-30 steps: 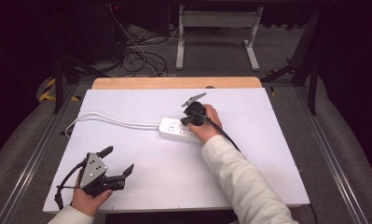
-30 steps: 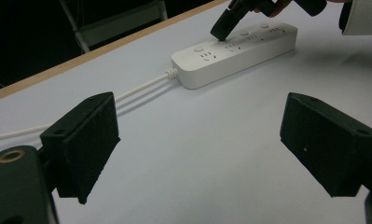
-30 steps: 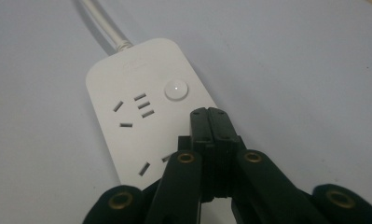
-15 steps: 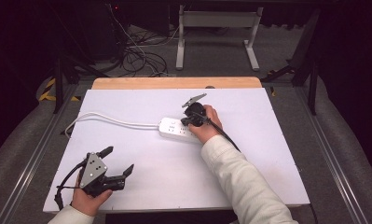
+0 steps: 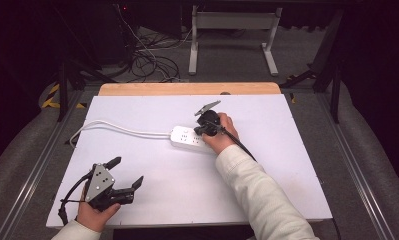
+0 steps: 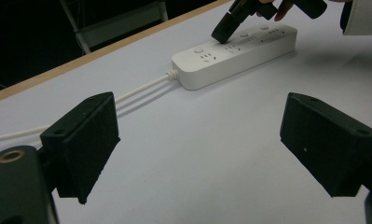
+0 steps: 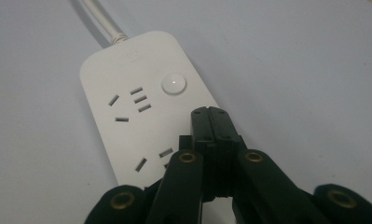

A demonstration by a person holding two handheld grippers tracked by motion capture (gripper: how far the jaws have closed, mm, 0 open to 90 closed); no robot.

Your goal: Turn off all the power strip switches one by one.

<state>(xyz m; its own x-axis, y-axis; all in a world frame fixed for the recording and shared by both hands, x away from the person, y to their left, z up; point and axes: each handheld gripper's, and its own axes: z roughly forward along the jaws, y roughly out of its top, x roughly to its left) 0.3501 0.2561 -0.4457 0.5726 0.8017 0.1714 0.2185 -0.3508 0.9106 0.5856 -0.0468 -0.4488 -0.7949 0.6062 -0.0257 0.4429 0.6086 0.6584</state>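
Observation:
A white power strip (image 5: pixel 189 137) lies mid-table, its white cable (image 5: pixel 117 127) running off to the left. My right gripper (image 5: pixel 200 131) is shut with nothing between its jaws; its tips (image 7: pixel 210 114) press down on the strip (image 7: pixel 137 116) just below a round white button (image 7: pixel 173 84). In the left gripper view the strip (image 6: pixel 235 53) lies ahead, with the right gripper (image 6: pixel 224 33) touching its top. My left gripper (image 5: pixel 125 173) rests at the table's front left, open and empty, its pads (image 6: pixel 88 140) wide apart.
The white tabletop (image 5: pixel 152 190) has a wooden strip (image 5: pixel 187 89) along its far edge. Beyond it, a metal stand (image 5: pixel 232 30) and tangled cables (image 5: pixel 147 60) sit on the dark floor. Metal rails (image 5: pixel 32 170) flank the table.

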